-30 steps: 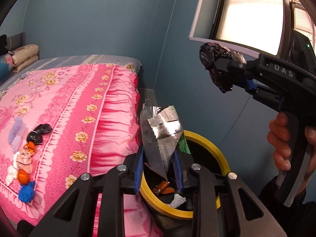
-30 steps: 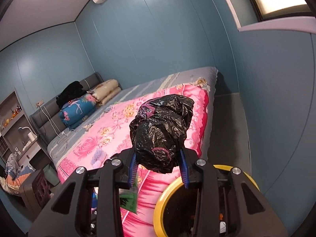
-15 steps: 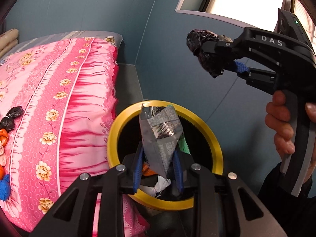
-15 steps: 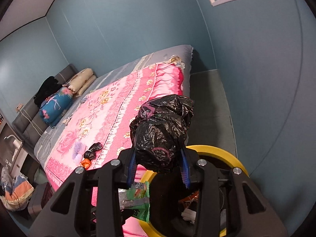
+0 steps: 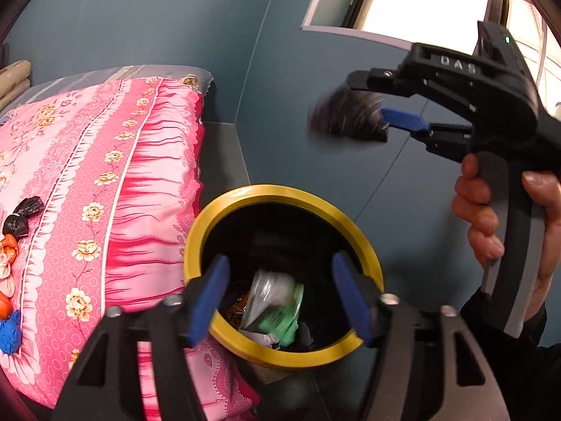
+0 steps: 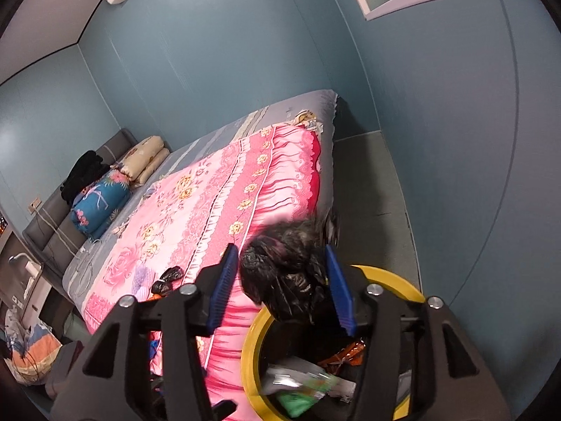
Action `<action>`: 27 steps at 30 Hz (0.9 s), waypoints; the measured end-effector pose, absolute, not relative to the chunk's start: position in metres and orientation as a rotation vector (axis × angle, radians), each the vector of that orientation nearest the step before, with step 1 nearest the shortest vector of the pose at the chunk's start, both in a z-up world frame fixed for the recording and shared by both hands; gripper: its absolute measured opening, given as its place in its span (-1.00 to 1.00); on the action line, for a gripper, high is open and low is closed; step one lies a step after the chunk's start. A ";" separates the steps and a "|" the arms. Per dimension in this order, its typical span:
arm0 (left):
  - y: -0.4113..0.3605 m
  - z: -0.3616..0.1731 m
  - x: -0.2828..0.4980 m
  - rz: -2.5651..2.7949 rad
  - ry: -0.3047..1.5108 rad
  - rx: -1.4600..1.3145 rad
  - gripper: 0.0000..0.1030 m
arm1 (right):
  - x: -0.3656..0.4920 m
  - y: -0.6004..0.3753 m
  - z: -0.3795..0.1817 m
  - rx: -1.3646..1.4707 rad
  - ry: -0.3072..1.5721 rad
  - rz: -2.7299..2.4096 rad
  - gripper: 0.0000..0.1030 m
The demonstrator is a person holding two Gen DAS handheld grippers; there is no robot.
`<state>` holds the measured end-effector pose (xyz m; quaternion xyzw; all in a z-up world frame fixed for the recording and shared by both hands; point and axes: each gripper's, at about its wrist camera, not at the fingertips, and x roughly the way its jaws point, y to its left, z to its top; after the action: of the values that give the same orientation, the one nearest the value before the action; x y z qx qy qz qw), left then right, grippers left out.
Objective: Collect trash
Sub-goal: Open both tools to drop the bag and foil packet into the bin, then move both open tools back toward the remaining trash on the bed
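Observation:
A black bin with a yellow rim [image 5: 280, 191] [image 6: 389, 273] stands on the floor beside the bed. My left gripper [image 5: 280, 291] is open right above the bin. A silver and green wrapper [image 5: 277, 305] [image 6: 305, 386], blurred, lies or falls inside the bin among other trash. My right gripper [image 6: 282, 286] [image 5: 371, 105] is open above the bin's rim. A crumpled black plastic bag [image 6: 287, 270] [image 5: 347, 114], blurred, sits between its fingers without being gripped.
The bed with a pink floral cover [image 5: 87, 182] [image 6: 217, 203] lies left of the bin. Several trash pieces lie on it: black bag scraps [image 5: 22, 215] [image 6: 168, 279], orange scraps [image 5: 8, 249], a blue scrap [image 5: 8, 329]. A blue wall [image 5: 403, 193] is close behind the bin.
My left gripper opened and let the silver wrapper go into the bin. My right gripper opened and the black bag is coming loose above the bin.

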<state>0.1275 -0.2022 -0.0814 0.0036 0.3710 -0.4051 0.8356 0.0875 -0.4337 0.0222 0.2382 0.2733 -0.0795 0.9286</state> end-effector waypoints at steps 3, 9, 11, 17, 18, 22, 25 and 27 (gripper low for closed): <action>-0.189 -0.079 0.131 -0.834 0.781 -0.009 0.40 | 0.085 -0.436 0.024 0.499 0.545 -0.176 0.14; -0.162 -0.078 0.143 -0.744 0.766 -0.017 0.45 | 0.083 -0.431 0.029 0.489 0.509 -0.140 0.20; -0.150 -0.077 0.146 -0.713 0.759 -0.021 0.47 | 0.084 -0.425 0.032 0.473 0.488 -0.116 0.24; -0.112 -0.069 0.158 -0.611 0.724 -0.048 0.55 | 0.098 -0.398 0.038 0.420 0.480 -0.036 0.27; -0.103 -0.066 0.159 -0.591 0.715 -0.057 0.56 | 0.102 -0.393 0.039 0.413 0.483 -0.025 0.27; -0.073 -0.061 0.164 -0.515 0.688 -0.072 0.57 | 0.120 -0.371 0.040 0.397 0.501 0.038 0.28; -0.050 -0.061 0.167 -0.452 0.683 -0.081 0.57 | 0.134 -0.353 0.042 0.372 0.512 0.074 0.28; -0.034 -0.062 0.169 -0.413 0.685 -0.092 0.57 | 0.143 -0.338 0.043 0.358 0.518 0.103 0.29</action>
<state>0.1691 -0.0339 -0.0624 -0.0447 0.3331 -0.2012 0.9201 0.1426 -0.3383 0.0433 0.1761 0.2545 0.0508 0.9495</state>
